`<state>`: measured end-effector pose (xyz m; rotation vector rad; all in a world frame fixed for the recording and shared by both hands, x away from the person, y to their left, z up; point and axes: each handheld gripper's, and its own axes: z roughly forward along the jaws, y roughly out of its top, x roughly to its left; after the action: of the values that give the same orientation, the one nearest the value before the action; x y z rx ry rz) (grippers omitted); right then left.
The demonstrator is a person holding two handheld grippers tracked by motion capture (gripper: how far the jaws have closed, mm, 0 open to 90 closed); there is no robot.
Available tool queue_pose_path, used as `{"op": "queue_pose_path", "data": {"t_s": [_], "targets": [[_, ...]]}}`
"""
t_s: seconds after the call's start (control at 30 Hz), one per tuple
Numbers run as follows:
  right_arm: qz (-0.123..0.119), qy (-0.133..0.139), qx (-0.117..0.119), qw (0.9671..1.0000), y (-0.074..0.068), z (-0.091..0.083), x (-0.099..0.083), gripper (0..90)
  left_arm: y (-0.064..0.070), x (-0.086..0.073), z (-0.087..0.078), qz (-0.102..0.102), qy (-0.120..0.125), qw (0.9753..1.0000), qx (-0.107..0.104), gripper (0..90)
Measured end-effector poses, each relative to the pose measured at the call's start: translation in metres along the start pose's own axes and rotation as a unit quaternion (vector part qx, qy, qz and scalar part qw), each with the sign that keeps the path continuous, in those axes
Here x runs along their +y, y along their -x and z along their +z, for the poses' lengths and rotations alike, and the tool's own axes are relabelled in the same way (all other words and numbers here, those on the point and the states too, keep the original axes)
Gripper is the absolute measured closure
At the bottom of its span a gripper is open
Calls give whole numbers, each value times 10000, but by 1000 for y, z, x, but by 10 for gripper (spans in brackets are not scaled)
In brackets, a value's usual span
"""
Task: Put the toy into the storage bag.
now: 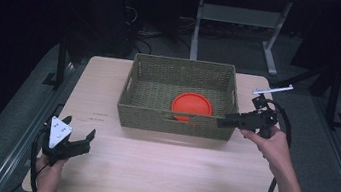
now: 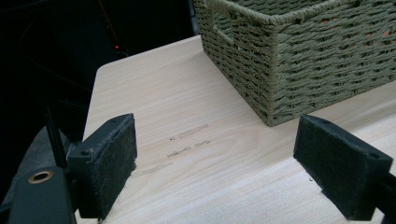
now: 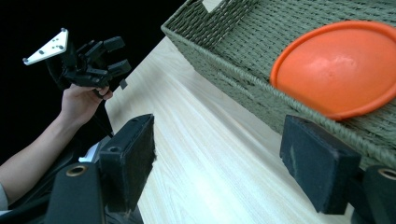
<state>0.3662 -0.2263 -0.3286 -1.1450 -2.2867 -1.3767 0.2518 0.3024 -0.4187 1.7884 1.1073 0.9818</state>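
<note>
From the high view, I hold one hand-held gripper in each hand over a light wooden bench [image 1: 158,170]. My left hand-held gripper [image 1: 85,140] is low at the near left corner, its jaws spread and pointing right, holding nothing, with a grey three-cornered plate on top. My left forearm comes straight up from the bottom edge. My right forearm reaches in at a slant from the bottom right, and my right hand-held gripper [image 1: 219,120] points left, its tips at the near right corner of the one woven basket [image 1: 182,70]. The basket sits at the far middle of the bench. Inside it lies one orange disc [image 1: 192,105], against the near wall, right of centre.

In the left gripper view, my two black padded jaws stand wide apart with only bare bench [image 2: 187,186] between them. The basket [image 2: 299,60] is ahead and to the right, well apart from the jaws; its corner and one handle slot face me.

In the right gripper view, my jaws are also released, spread wide and empty. The right jaw is just beside the basket [image 3: 233,51] wall, outside it. The orange disc [image 3: 336,70] lies inside, just past the rim. Farther off I see my left hand-held gripper [image 3: 119,58], raised in my left hand [image 3: 81,100].
</note>
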Motion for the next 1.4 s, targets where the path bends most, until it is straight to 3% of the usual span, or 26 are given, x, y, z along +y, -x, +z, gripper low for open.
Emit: {"op": "queue_pose_path", "data": {"t_s": [0.77,1.4], "targets": [[-63,174,138,9997,6,-7,-46,256,2,0,0,40,4,10000,-38,127],[229,206,-31,9995,28,-13,-92,256,6,0,1,94,-3,9999,-69,127]]}}
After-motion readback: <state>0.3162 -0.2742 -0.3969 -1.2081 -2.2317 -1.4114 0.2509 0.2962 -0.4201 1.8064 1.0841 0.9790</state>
